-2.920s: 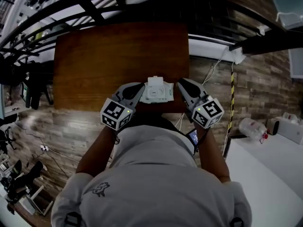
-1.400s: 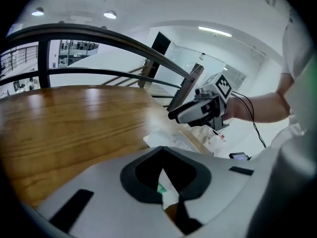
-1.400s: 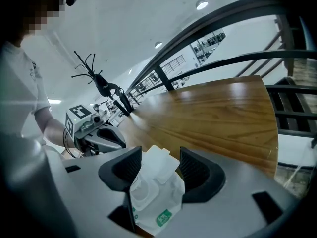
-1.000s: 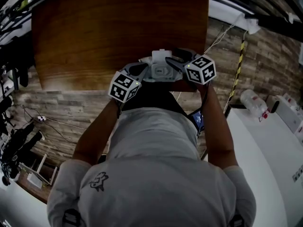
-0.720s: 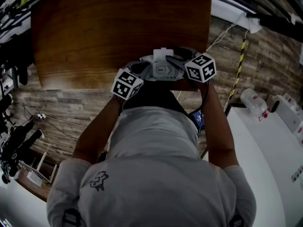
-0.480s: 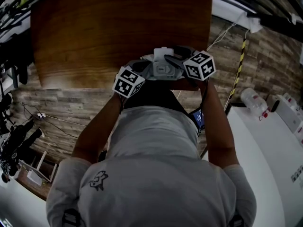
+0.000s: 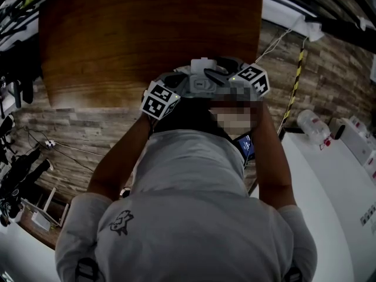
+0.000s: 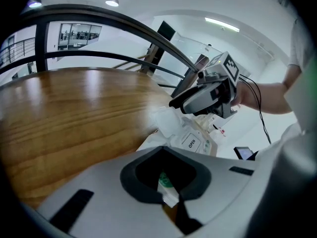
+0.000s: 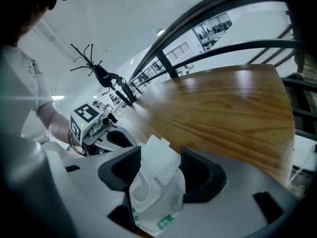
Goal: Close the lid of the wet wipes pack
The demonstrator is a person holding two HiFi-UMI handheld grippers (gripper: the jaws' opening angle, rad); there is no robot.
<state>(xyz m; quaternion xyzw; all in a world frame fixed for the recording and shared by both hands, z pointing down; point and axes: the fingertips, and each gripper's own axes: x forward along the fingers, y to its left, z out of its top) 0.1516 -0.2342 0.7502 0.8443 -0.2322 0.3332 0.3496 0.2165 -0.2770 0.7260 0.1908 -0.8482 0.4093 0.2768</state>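
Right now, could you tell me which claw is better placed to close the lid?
Right. The right claw is open around the raised lid and could likely press it down; the left claw grips the pack.

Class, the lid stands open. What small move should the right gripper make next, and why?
Probably tip the right gripper down to press the lid shut: it stands raised between the open jaws, while the left gripper pinches a corner of the pack, steadying it.

A wooden table [image 7: 117,40] stands on plank flooring [image 7: 70,140] beside a white counter [image 7: 341,204].
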